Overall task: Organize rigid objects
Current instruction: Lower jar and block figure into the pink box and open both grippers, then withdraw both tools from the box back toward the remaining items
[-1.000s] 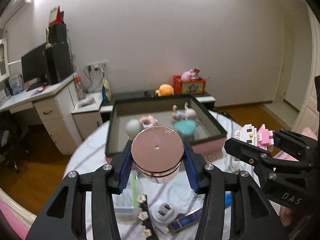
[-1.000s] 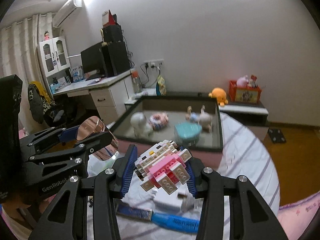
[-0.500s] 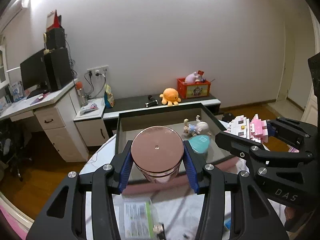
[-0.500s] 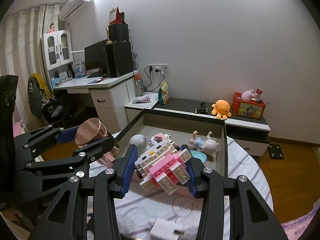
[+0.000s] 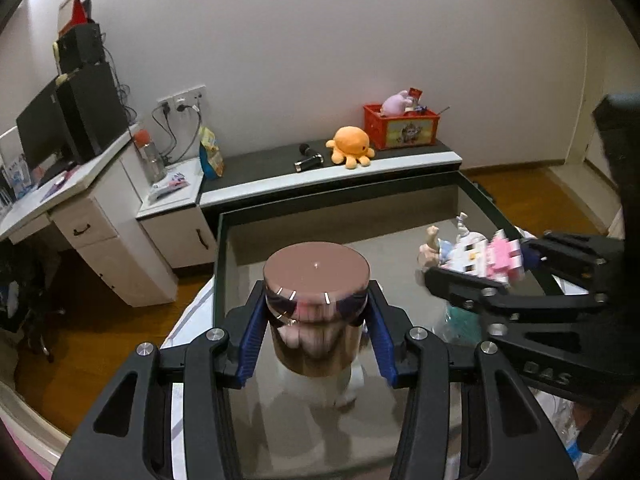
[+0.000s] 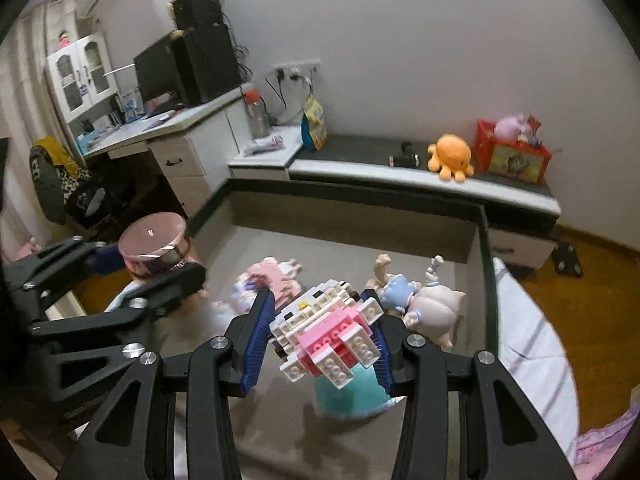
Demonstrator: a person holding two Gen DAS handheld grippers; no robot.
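Observation:
My left gripper [image 5: 316, 334] is shut on a shiny rose-gold round tin [image 5: 316, 280] and holds it over the left part of the dark-rimmed tray [image 5: 218, 264]. The tin also shows in the right wrist view [image 6: 154, 246]. My right gripper [image 6: 322, 346] is shut on a pink and white brick figure [image 6: 328, 334] and holds it above the tray [image 6: 486, 280], over a teal round box [image 6: 348, 400]. The brick figure also shows at the right of the left wrist view [image 5: 486, 254].
In the tray lie a pale doll figure [image 6: 424, 300], a pink toy [image 6: 272, 276] and a white object [image 5: 320, 388] under the tin. Behind stand a low bench with an orange plush octopus [image 5: 352, 148] and a red box [image 5: 400, 130], and a desk [image 5: 60, 188] at left.
Both grippers have moved forward from the table's front to above the tray, each still holding its object. The tray now fills the lower part of both views.

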